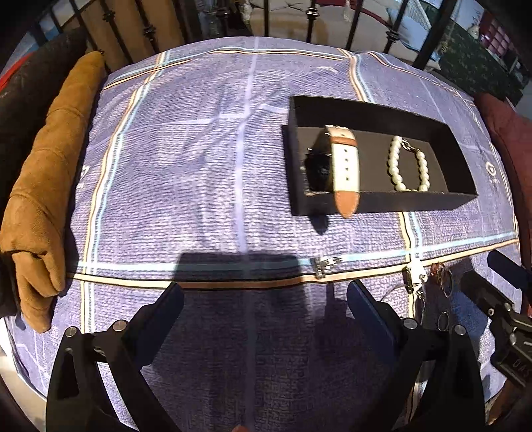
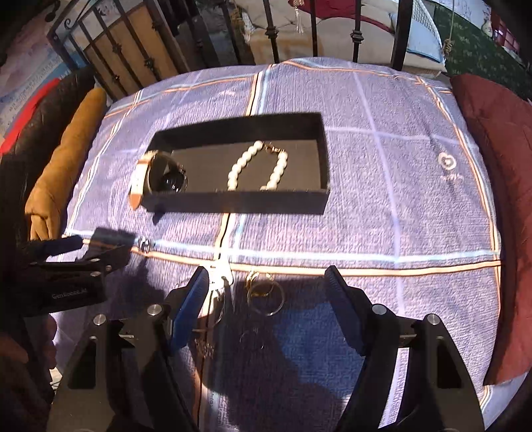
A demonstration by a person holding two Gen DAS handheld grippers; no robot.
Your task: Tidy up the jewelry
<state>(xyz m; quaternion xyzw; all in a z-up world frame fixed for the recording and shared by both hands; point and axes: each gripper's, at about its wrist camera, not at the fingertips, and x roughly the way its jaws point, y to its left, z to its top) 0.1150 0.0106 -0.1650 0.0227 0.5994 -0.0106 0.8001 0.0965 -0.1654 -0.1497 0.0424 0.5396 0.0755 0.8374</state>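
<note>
A black open box (image 1: 365, 109) (image 2: 232, 202) lies on the purple checked cloth. In it are a watch with a white and tan strap (image 1: 344, 162) (image 2: 166, 176) and a pearl bracelet (image 1: 407, 164) (image 2: 257, 166). The strap end hangs over the box's near wall. Loose jewelry lies on the cloth: a small silver piece (image 1: 324, 264) (image 2: 144, 244), a white and silver piece (image 1: 414, 274) (image 2: 219, 275), and hoop rings (image 1: 445, 282) (image 2: 266, 292). My left gripper (image 1: 266, 292) is open and empty, near the silver piece. My right gripper (image 2: 266, 282) is open around the hoop rings, just above the cloth.
A tan cushion (image 1: 43, 186) (image 2: 56, 172) lies along the left edge, a dark red cushion (image 2: 495, 199) along the right. A black iron railing (image 2: 272, 30) stands behind the table. The cloth (image 1: 199, 149) has bare room left of the box.
</note>
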